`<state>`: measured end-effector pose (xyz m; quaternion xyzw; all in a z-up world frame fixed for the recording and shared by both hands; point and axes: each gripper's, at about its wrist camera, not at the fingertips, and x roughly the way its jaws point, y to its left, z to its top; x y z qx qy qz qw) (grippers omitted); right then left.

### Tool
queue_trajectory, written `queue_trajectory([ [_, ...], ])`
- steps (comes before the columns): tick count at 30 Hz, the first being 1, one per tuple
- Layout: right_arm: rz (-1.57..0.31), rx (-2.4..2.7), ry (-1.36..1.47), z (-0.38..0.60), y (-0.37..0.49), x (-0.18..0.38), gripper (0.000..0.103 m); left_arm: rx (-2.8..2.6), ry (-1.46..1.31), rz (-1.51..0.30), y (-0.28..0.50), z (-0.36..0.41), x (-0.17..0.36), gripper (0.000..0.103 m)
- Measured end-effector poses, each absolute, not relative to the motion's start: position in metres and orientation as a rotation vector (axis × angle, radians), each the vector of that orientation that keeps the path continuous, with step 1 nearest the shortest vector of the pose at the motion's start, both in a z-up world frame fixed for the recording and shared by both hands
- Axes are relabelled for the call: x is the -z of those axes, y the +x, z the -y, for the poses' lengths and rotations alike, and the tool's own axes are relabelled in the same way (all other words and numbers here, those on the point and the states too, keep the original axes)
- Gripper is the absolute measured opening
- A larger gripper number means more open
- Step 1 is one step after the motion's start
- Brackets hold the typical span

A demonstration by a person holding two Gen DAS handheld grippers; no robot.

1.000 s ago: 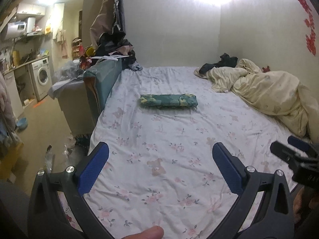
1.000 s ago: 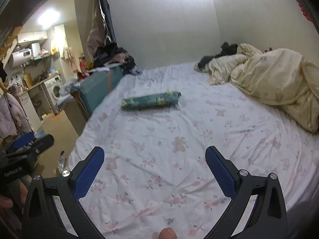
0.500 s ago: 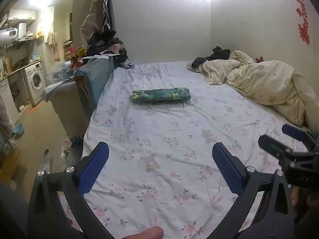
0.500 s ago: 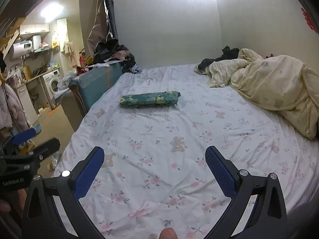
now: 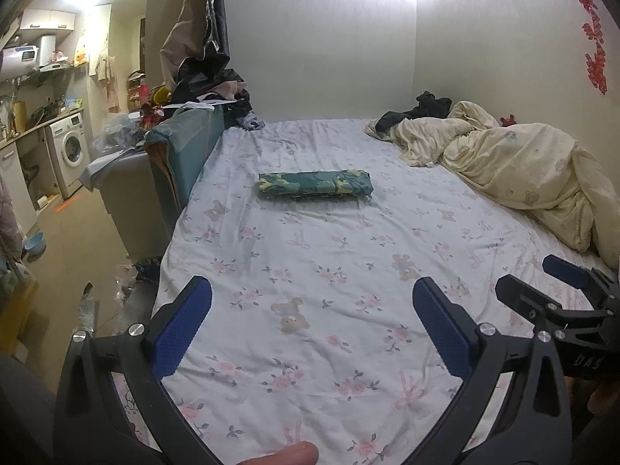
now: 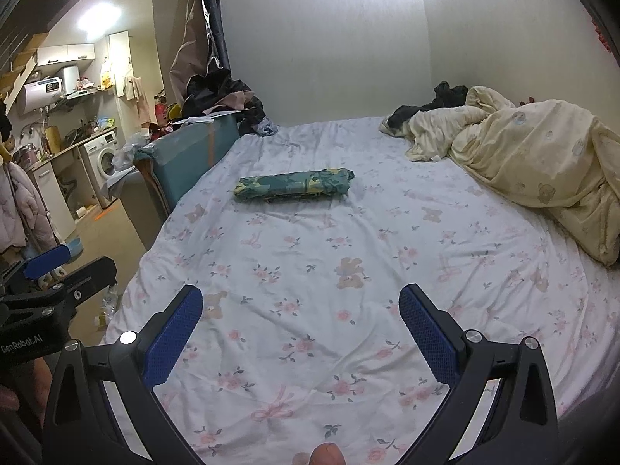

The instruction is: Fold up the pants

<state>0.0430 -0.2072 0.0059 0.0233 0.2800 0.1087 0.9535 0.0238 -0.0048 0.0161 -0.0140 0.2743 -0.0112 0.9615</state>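
Pale floral bedsheet [image 5: 310, 263] is seen bearing the green patterned pants [image 5: 314, 185], already folded into a compact bundle mid-bed, well apart from the released, empty left gripper [image 5: 312, 329] and right gripper [image 6: 300, 327]; folding is judged finished, with little demanded next.

The folded pants [image 5: 314, 186] lie on the bed [image 5: 329, 271] at frame centre. A bundled duvet [image 5: 523, 170] lies on the bed's right side. A washing machine [image 5: 68, 153] stands at the left edge, beyond the bed.
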Motion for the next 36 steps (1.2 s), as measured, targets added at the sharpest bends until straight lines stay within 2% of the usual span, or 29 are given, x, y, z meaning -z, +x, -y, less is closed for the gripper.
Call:
queue_trajectory([
  [36, -0.593, -0.212, 0.075, 0.207, 0.0457, 0.0026, 0.103, 0.023, -0.031, -0.563, 0.0231, -0.0004, -0.0129, 0.102],
])
